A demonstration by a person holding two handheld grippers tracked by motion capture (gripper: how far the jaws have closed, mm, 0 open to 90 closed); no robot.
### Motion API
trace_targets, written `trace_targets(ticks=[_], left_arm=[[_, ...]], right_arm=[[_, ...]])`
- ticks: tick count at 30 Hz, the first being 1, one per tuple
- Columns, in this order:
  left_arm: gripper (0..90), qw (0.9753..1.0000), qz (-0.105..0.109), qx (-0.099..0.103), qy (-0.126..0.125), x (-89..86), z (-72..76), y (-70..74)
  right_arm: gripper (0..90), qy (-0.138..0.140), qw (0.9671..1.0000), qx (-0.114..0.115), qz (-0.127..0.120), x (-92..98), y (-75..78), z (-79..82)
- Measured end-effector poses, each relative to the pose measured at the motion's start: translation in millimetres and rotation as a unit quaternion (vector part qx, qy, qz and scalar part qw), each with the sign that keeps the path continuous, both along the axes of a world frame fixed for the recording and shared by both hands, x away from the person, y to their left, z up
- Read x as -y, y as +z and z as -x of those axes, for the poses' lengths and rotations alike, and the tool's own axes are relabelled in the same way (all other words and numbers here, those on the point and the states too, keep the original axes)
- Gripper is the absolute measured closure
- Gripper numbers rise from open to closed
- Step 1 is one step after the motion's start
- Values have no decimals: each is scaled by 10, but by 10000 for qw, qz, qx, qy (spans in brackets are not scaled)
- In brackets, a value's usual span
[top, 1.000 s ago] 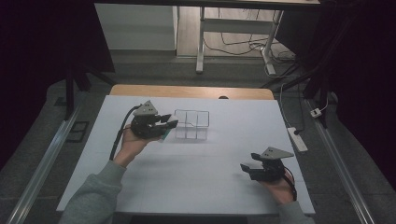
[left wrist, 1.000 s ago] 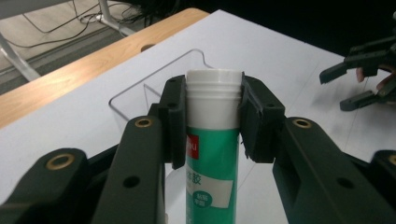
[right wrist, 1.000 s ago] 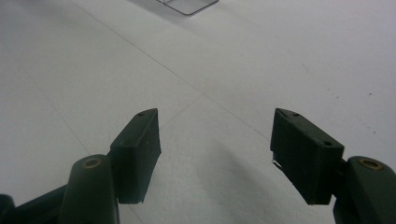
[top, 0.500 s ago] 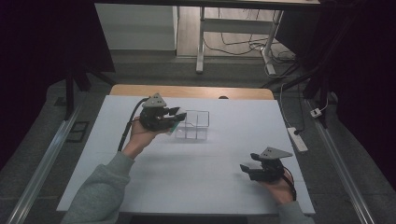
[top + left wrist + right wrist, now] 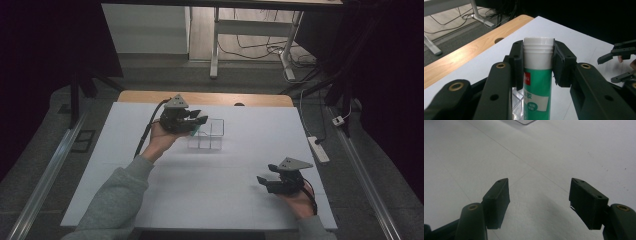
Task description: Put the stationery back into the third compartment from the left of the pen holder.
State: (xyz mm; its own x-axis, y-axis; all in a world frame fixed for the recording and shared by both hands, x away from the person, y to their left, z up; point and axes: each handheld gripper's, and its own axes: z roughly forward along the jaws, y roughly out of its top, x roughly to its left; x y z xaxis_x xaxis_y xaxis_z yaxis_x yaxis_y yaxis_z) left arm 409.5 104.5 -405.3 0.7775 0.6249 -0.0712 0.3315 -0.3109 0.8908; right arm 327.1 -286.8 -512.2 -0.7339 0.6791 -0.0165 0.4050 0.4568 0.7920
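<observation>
Left tongs clenched on green tube just below its white cap, held above clear compartment box at far-left middle of white surface. Right tongs released, hovering low over near right.

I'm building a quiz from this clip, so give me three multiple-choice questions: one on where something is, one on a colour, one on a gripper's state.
1. Where is the left gripper?
A. beside the clear compartment box
B. at the table's near edge
C. off the table

2. What colour is the tube's cap?
A. red
B. white
C. black

3. How is the right gripper?
A. shut on a tube
B. shut and empty
C. open and empty

Answers: 1 A, the high view shows it at the box. 2 B, white cap above a green label. 3 C, jaws apart over bare table.
</observation>
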Motion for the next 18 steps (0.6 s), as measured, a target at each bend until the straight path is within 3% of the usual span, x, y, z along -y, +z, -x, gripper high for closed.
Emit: trace_targets(ticks=[18], left_arm=[[639,9999,-9,-104,-50,277,-212,-36]], right_arm=[[321,3,10000,-24,26,-4,-10,-5]])
